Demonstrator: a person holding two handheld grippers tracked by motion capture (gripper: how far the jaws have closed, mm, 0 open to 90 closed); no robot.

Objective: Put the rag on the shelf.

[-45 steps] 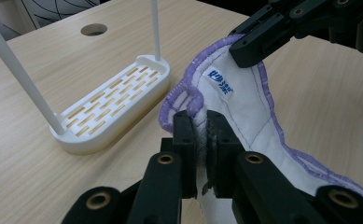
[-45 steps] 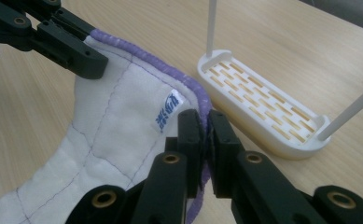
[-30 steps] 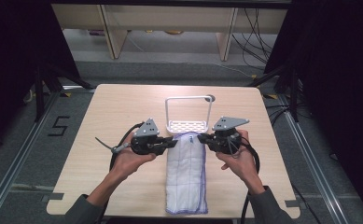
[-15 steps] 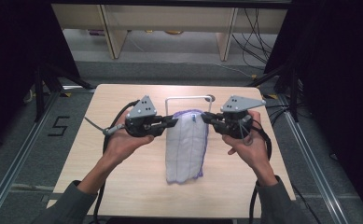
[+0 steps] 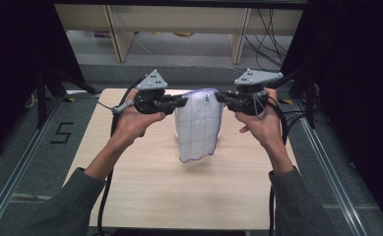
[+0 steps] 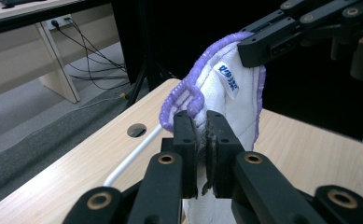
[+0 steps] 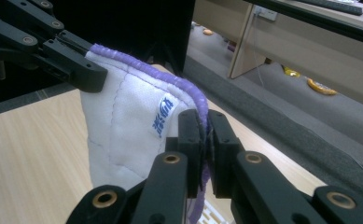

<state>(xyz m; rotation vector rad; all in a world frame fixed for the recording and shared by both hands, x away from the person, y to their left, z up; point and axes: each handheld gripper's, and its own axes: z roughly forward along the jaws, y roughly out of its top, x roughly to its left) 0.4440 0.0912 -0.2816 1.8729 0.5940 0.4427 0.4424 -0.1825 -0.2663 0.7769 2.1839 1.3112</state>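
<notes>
I hold both top corners level and taut so the cloth point(image 5: 198, 124) hangs flat. My left tongs point(image 5: 181, 101) and right tongs point(image 5: 220, 98) each clamp a corner of its purple hem. The cloth hangs between them, clear of the table point(image 5: 130, 167), above a white rack point(image 6: 128, 161).

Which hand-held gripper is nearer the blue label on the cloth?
Right. The right hand-held gripper pinches the cloth just beside the label; the left hand-held gripper grips the far corner.
</notes>
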